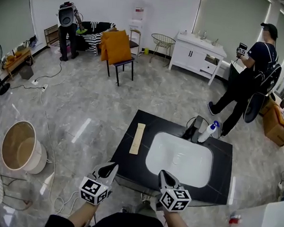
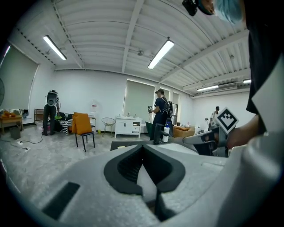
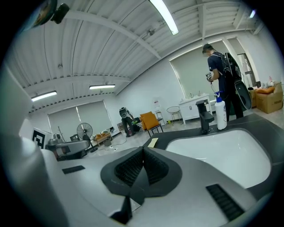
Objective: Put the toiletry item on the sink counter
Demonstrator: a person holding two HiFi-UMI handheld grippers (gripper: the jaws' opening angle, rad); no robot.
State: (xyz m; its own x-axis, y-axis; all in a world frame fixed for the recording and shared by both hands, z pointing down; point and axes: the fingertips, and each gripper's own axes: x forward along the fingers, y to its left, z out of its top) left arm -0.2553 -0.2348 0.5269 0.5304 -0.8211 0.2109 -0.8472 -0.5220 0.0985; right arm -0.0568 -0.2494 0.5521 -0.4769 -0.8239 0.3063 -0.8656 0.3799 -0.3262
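Observation:
A white bottle with a blue cap (image 1: 208, 132) stands upright on the black sink counter (image 1: 130, 134), just right of the black faucet (image 1: 194, 129) behind the white basin (image 1: 180, 159). A pale flat strip (image 1: 138, 138) lies on the counter left of the basin. My left gripper (image 1: 111, 167) and right gripper (image 1: 164, 174) hover at the counter's near edge, both shut and empty. The left gripper view shows its jaws (image 2: 143, 146) closed, the bottle (image 2: 167, 131) far ahead. In the right gripper view the jaws (image 3: 143, 149) are closed, with the bottle (image 3: 220, 114) and faucet (image 3: 204, 116) beyond the basin.
A person (image 1: 249, 70) stands behind the counter to the right, another (image 1: 67, 25) at the far left wall. A white vanity cabinet (image 1: 196, 53), an orange chair (image 1: 119, 49) and a round tub (image 1: 20, 147) stand around. Cables lie on the floor at the left.

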